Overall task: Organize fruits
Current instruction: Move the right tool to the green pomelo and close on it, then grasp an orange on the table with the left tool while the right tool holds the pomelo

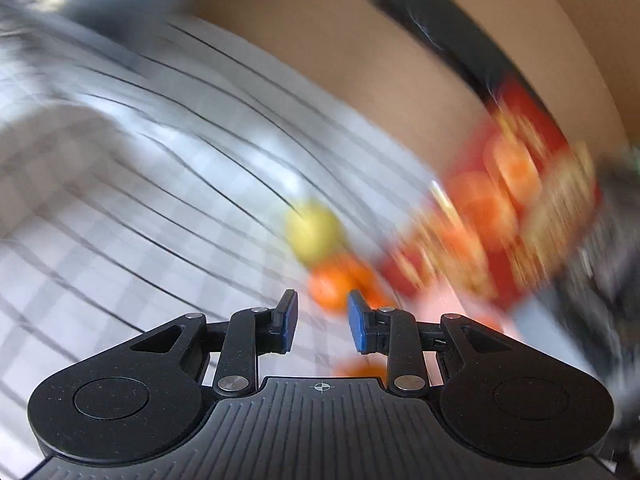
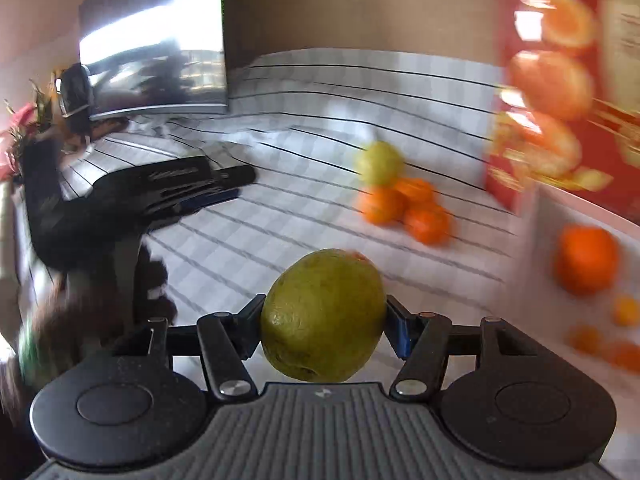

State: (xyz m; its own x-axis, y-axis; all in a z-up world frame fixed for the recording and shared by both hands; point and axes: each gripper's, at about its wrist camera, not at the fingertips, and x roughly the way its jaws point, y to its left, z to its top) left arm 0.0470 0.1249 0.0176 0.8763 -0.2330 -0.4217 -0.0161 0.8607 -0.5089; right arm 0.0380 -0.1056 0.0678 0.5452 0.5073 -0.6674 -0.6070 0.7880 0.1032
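1. Right gripper grasps a green fruit above the checked cloth.
2. Left gripper is released — nothing between its pads.
3. Box already holds an orange — a small fruit pile remains outside.

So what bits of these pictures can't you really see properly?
- Right wrist view: the green fruit hides the right gripper pads.
- Left wrist view: the red box is smeared by motion blur; its print is unreadable.
- Left wrist view: an orange is half hidden behind the left gripper body.
- Right wrist view: the tray is cut off by the right edge.
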